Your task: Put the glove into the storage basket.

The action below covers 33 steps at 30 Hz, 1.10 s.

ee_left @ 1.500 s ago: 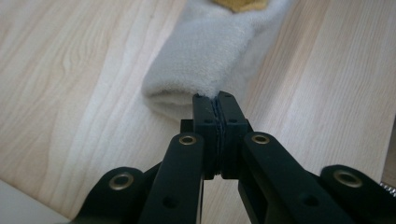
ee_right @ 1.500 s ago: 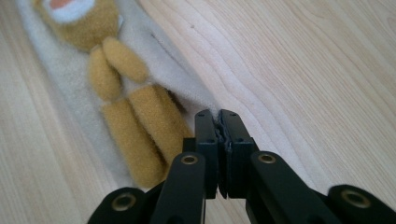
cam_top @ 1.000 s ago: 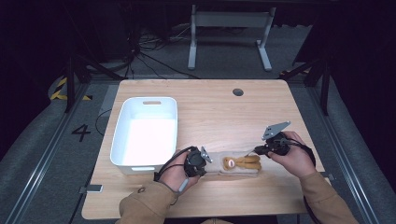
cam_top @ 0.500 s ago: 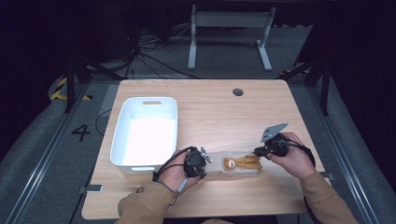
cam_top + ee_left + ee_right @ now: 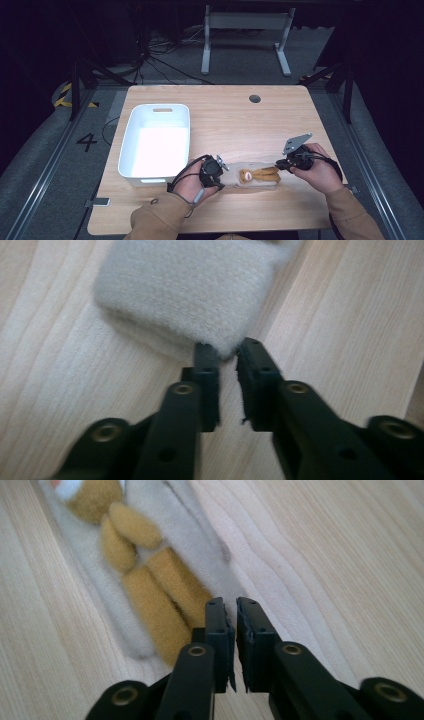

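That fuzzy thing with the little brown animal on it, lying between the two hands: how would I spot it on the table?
Start at the wooden table and look along its near edge, to the right of the white bin. There, between the left gripper and the right gripper, lies a pale fluffy sock. A tan plush animal on top sets it apart.

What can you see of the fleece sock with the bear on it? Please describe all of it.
The fleece sock is pale cream and fluffy and lies flat along the near part of the wooden table, stretched between the two grippers. A tan plush bear figure with a round head, arms and long legs lies on its top. The left gripper pinches one rounded end and the right gripper pinches the other end, beside the bear's legs. The white bin stands apart from it.
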Each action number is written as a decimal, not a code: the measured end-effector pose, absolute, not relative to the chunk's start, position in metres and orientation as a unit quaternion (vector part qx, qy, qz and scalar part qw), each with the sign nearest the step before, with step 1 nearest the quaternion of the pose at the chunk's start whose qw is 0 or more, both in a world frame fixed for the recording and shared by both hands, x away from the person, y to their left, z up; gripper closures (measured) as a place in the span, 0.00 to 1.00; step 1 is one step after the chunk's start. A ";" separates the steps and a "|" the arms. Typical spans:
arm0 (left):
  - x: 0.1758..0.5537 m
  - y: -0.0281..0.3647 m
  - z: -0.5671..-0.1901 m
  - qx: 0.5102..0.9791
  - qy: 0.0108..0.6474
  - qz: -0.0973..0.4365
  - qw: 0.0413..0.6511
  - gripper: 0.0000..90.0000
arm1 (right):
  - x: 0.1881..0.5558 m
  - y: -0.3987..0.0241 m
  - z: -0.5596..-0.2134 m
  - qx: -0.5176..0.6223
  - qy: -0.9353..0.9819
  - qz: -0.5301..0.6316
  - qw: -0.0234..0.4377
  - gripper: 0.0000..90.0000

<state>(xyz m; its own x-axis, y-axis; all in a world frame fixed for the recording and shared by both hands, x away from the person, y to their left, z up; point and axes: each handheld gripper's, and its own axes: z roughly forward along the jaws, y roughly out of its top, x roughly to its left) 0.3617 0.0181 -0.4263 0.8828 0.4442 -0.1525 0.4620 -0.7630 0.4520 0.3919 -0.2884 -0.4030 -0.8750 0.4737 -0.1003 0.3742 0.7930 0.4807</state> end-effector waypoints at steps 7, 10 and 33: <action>0.363 0.018 -0.428 0.941 0.238 -0.015 0.241 0.98 | 0.394 -0.280 -0.415 0.219 0.941 0.224 0.124 0.99; 0.363 0.018 -0.428 0.941 0.238 -0.019 0.240 0.97 | 0.397 -0.277 -0.423 0.218 0.946 0.213 0.114 0.99; 0.368 0.018 -0.384 0.926 0.219 0.026 0.306 0.50 | 0.379 -0.325 -0.399 0.289 0.908 0.271 0.139 0.92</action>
